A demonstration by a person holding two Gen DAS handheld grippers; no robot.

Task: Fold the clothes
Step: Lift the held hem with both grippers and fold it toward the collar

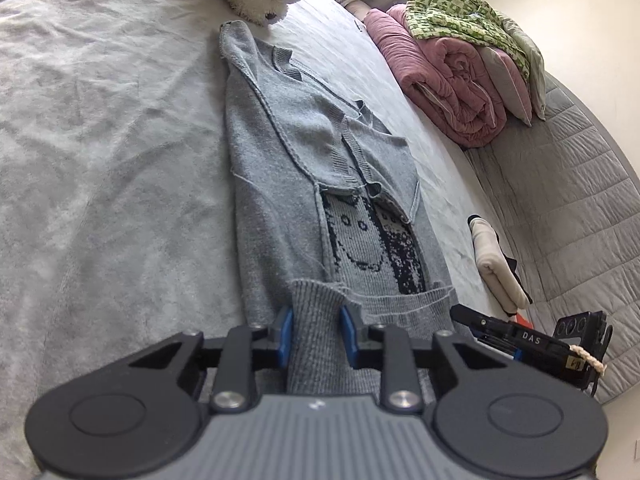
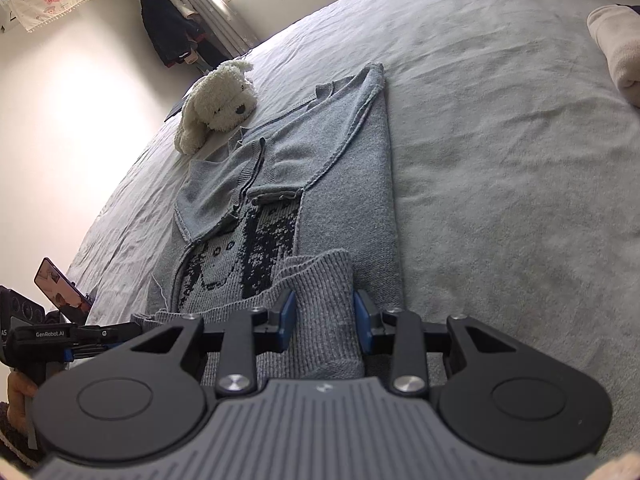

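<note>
A: Left wrist view: the grey sweater (image 1: pixel 320 184) lies lengthwise on the bed (image 1: pixel 100 140), both sleeves already crossed over the chest, so only the end-to-end fold seems left. That would explain why the left gripper (image 1: pixel 316 336) has the ribbed hem (image 1: pixel 316 320) bunched between its blue pads, jaws narrowed onto it.

B: And the right gripper (image 2: pixel 325 322)?

A: Same on the other hem corner, jaws drawn in around a thick roll of knit. Whether the pads truly pinch or just cradle it, I can't quite tell (the fisheye warps the edges). Two grips side by side keep the hem straight for lifting.

B: Counts?

A: One sweater, two grippers, one white plush dog (image 2: pixel 218 104) just beyond the collar. Further off, one rolled pink quilt (image 1: pixel 444 80) with one green-patterned garment (image 1: pixel 460 12) on top, and one cream folded piece (image 1: pixel 496 268) near the bed's edge, probably finished work. One phone (image 2: pixel 60 286) stands propped at the left.
</note>
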